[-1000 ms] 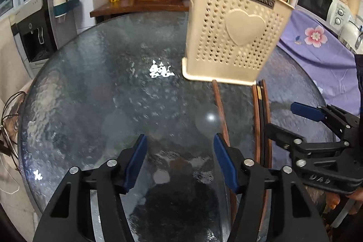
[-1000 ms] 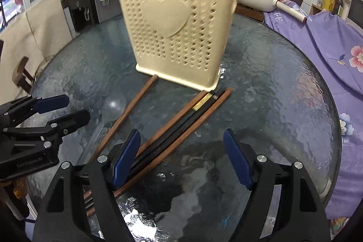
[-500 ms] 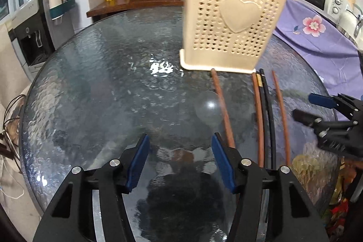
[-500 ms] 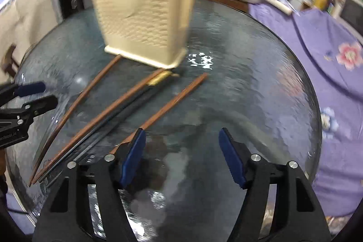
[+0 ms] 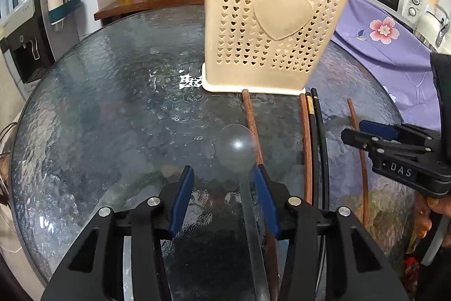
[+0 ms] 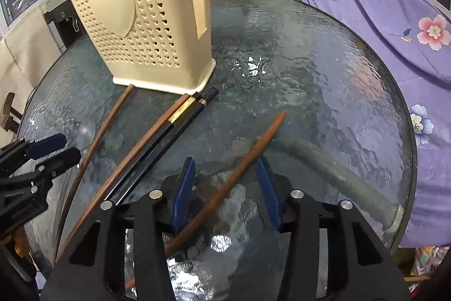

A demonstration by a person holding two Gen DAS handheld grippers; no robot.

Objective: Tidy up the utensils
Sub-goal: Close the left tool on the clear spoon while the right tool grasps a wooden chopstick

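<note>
Most of the job was still left: a loose reddish-brown wooden chopstick lay between the wide-open right gripper fingers, ungrabbed. The left gripper, also wide, straddled a clear plastic spoon. Ahead, the cream perforated plastic utensil holder already held a few sticks.

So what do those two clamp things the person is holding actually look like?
Both are alike. The left gripper and right gripper have angular matte black frames with triangular cut-outs and silver screw heads. Each finger carries a flat blue pad. White lettering, partly readable as "DAS", marks the right one's side. No cables show.
</note>
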